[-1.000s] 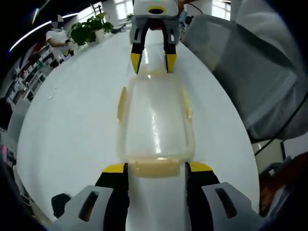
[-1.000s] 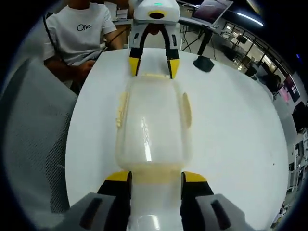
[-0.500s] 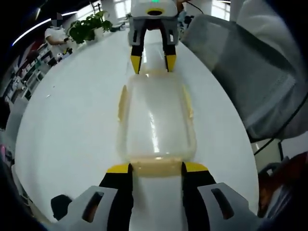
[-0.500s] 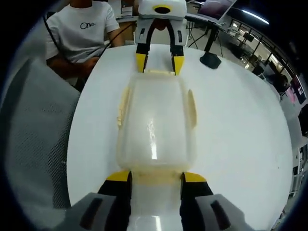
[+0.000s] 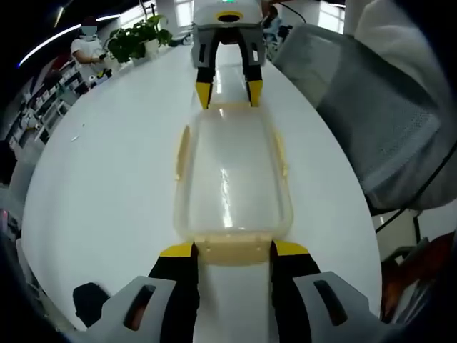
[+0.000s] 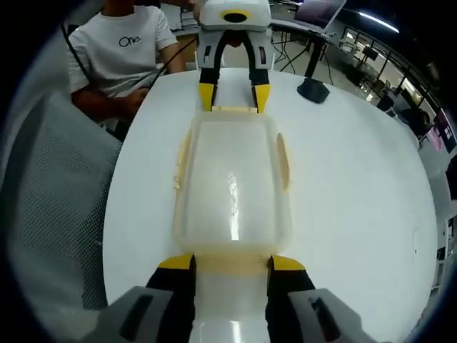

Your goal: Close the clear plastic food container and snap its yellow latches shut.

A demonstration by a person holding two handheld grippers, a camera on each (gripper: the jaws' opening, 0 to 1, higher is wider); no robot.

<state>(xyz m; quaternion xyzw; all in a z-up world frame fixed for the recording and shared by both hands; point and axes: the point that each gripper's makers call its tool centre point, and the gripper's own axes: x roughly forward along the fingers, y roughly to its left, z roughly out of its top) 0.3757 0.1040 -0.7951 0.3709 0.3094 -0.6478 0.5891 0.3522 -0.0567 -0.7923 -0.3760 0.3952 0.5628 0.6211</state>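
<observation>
- Left tool [image 5: 232, 248]: jaws spread, bracketing the near end latch [image 5: 233, 248] of the container [image 5: 232, 175].
- Right tool [image 6: 232, 261]: jaws spread, straddling the opposite end latch [image 6: 232, 262].
- Container lies lid-on upon the white tabletop [image 5: 107, 179], between both tools.
- Side latches [image 5: 182, 152] sit along its long edges.
- Potted plant [image 5: 136, 43] at the tabletop's far end.

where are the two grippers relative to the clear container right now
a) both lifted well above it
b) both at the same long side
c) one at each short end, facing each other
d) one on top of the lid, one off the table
c: in the left gripper view the left gripper brackets the near end latch of the container while the right gripper sits at the far end.
</observation>
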